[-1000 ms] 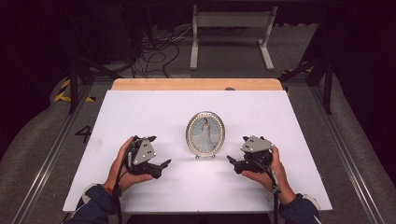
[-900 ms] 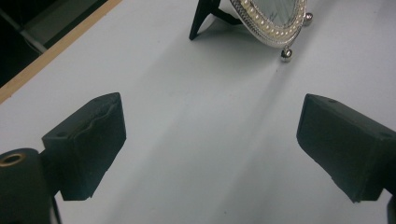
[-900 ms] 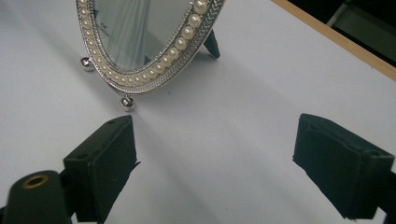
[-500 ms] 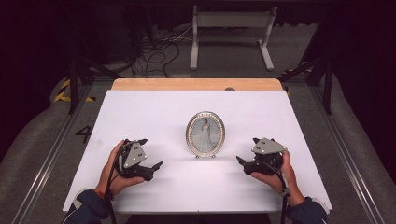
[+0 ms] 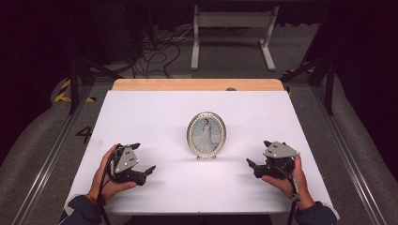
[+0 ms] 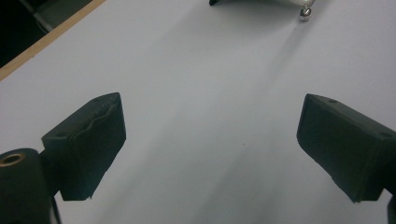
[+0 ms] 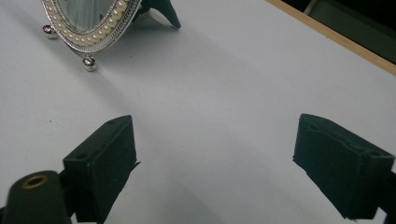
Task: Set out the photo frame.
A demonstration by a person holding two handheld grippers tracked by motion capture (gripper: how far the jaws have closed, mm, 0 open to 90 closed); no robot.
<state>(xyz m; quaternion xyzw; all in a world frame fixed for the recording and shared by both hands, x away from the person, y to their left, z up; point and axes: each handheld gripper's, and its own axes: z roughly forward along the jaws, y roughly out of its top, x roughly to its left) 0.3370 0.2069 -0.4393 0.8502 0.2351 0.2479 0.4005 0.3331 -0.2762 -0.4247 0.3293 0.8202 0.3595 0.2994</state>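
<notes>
An oval photo frame point(image 5: 206, 134) with a pearl rim stands upright at the middle of the white table point(image 5: 155, 117), holding a picture of a figure in a white dress. Its lower rim and ball feet appear as the frame point(image 7: 88, 23) in the right gripper view; one silver foot point(image 6: 305, 12) peeks in at the top of the left gripper view. My left gripper point(image 5: 149, 169) rests low at the front left, open, nothing between its jaws. My right gripper point(image 5: 251, 164) sits at the front right, also open and empty. Both stand well apart from the frame.
A bare wooden strip point(image 5: 197, 85) borders the table's far edge. Beyond it, on the floor, lie tangled cables point(image 5: 155, 47) and a white metal stand point(image 5: 232, 28). Metal rails point(image 5: 42, 164) run along both sides of the table.
Both hands have drawn outward and toward the front edge, away from the frame. The frame has not moved.
</notes>
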